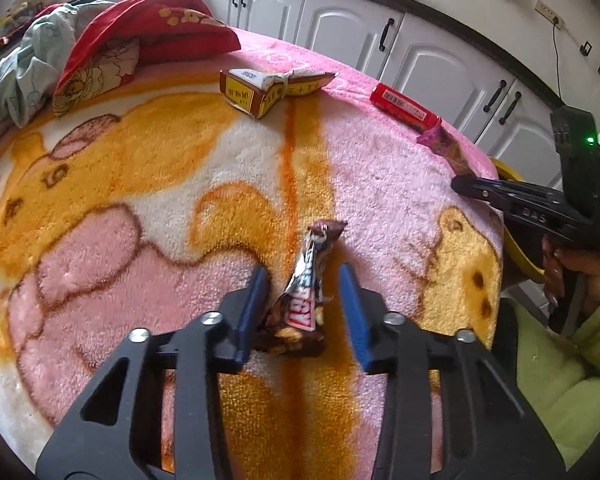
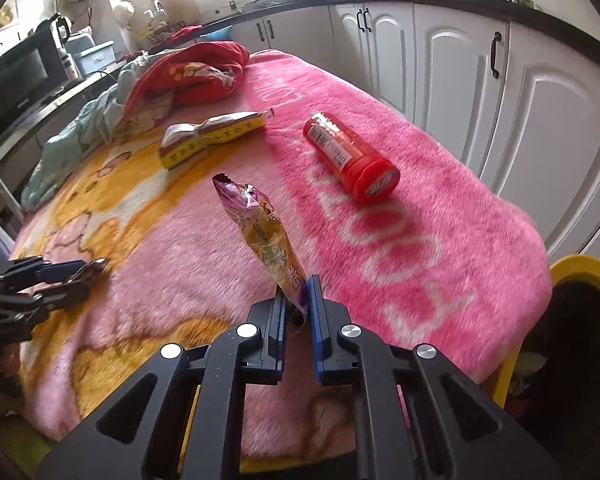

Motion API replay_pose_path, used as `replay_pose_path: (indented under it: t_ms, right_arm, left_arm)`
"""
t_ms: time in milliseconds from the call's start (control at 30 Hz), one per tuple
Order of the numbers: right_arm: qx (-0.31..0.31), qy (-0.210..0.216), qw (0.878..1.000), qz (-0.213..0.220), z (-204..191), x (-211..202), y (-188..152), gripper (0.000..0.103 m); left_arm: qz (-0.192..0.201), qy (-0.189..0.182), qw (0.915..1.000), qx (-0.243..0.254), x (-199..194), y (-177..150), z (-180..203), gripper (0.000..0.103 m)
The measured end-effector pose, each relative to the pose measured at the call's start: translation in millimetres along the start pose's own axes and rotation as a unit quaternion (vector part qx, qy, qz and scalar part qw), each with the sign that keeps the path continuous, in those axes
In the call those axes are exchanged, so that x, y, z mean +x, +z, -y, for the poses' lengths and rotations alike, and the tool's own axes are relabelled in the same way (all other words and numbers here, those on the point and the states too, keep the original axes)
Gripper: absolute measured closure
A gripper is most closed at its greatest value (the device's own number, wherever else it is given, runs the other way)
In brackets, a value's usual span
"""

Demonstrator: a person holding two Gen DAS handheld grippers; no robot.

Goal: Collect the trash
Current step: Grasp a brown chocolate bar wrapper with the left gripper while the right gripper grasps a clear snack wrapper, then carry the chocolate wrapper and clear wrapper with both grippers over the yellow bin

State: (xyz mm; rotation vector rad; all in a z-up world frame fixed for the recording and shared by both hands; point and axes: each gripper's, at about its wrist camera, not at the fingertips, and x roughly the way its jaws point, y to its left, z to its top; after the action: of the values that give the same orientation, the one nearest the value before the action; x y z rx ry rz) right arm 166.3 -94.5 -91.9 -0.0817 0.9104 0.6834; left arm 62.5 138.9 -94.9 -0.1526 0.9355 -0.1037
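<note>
A brown chocolate bar wrapper (image 1: 300, 300) lies on the pink and orange blanket (image 1: 140, 208). It sits between the blue pads of my left gripper (image 1: 304, 276). The left-hand pad touches it, and a gap shows at the right-hand pad. My right gripper (image 2: 298, 292) is shut on the lower end of a purple and gold snack wrapper (image 2: 260, 224), which sticks up and away from it. In the left wrist view the right gripper (image 1: 460, 184) is at the blanket's right edge with that wrapper (image 1: 444, 148) at its tip. A crushed yellow carton (image 1: 268, 88) and a red tube (image 2: 348, 156) lie farther back.
A yellow bin (image 2: 580, 276) stands beside the blanket's right edge, just right of my right gripper. A red cushion (image 1: 148, 36) and pale green cloth (image 1: 28, 64) are heaped at the far left. White cabinets (image 2: 540, 120) run behind. A hand (image 1: 572, 264) with a green sleeve holds the right gripper.
</note>
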Motion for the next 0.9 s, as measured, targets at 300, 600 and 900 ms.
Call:
replay_pose_path:
  t_ms: [300,600,900]
  right_arm:
    - [0.001,0.020,1.000,0.000,-4.3,-17.3,-17.9,0.094]
    - [0.017,0.033,0.999,0.027,8.0,-51.4,-25.5,0.095]
    - [0.047,0.016,0.997,0.060,40.6,-85.6,-30.0,0.095]
  left_arm:
    - [0.014,0.015,0.9996,0.017,-3.1,0.5,13.6,0.091]
    - [0.060,-0.006,0.9975,0.035,-10.7,23.7,56.0,0.091]
    - [0.093,-0.031,0.9940,0.048,-11.4,48.7,98.4,0.091]
